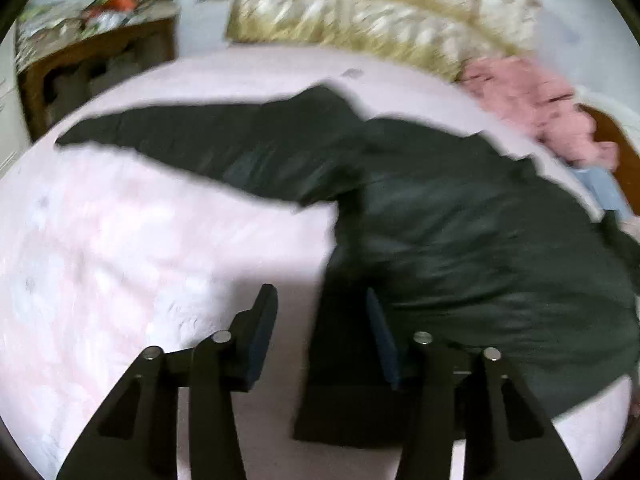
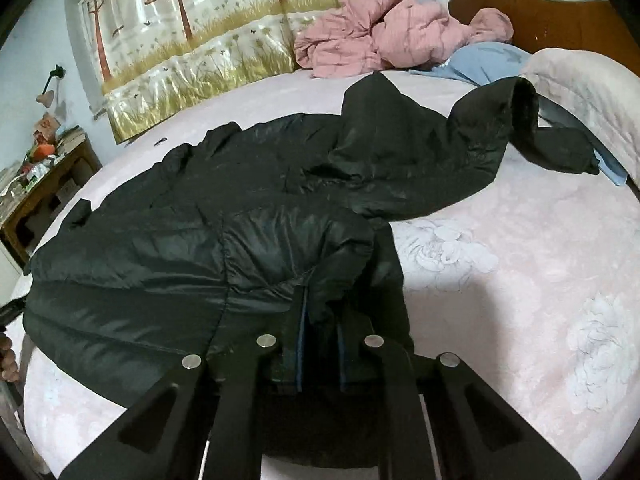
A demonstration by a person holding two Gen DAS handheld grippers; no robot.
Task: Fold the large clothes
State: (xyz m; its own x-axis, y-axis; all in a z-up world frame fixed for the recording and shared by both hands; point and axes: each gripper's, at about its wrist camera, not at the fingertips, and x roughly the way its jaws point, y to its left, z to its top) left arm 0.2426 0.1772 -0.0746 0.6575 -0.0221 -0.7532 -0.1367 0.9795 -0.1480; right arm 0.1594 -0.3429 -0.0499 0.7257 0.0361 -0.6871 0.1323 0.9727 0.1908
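A large black padded jacket lies spread on the pink bed. In the left wrist view the jacket fills the right half, one sleeve stretching left. My left gripper is open, its right finger over the jacket's near edge, with a dark strip of cloth between the fingers. My right gripper is shut on a bunched fold of the jacket near its edge. The other sleeve lies toward the headboard. The left wrist view is motion-blurred.
A pink floral bedspread covers the bed. A crumpled pink garment and blue cloth lie near the wooden headboard. A cluttered wooden side table stands at left. Curtains hang behind.
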